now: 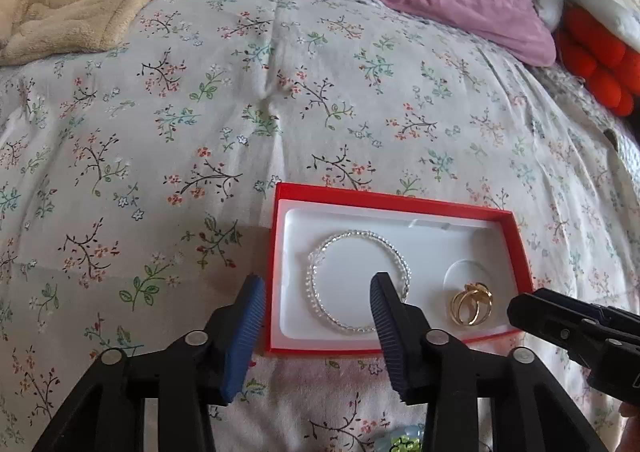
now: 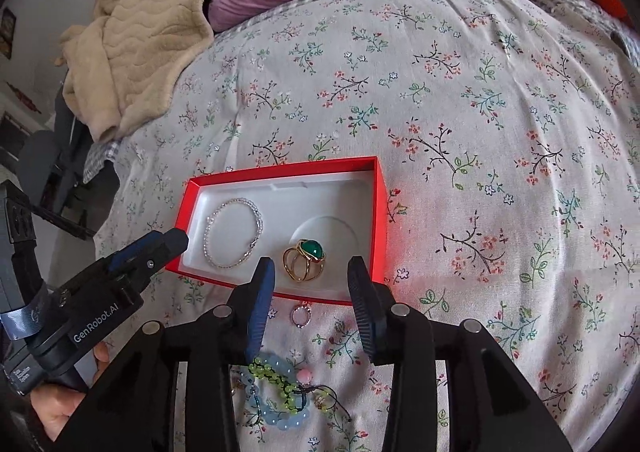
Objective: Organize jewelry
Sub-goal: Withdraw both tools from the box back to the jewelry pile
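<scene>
The red box (image 2: 382, 211) sat open on the floral bedspread (image 2: 480, 111), its white insert holding a clear beaded bracelet (image 1: 356, 284) on one side and a gold ring with a green stone (image 2: 306, 258) in the round recess. The left gripper (image 1: 318, 308) hovered over the bracelet, fingers spread wide, gripping nothing. The right gripper (image 2: 312, 284) was just as open and empty at the box's near edge, with a small ring (image 2: 301, 316) and beaded bracelets (image 2: 276, 392) lying loose on the cover below it.
</scene>
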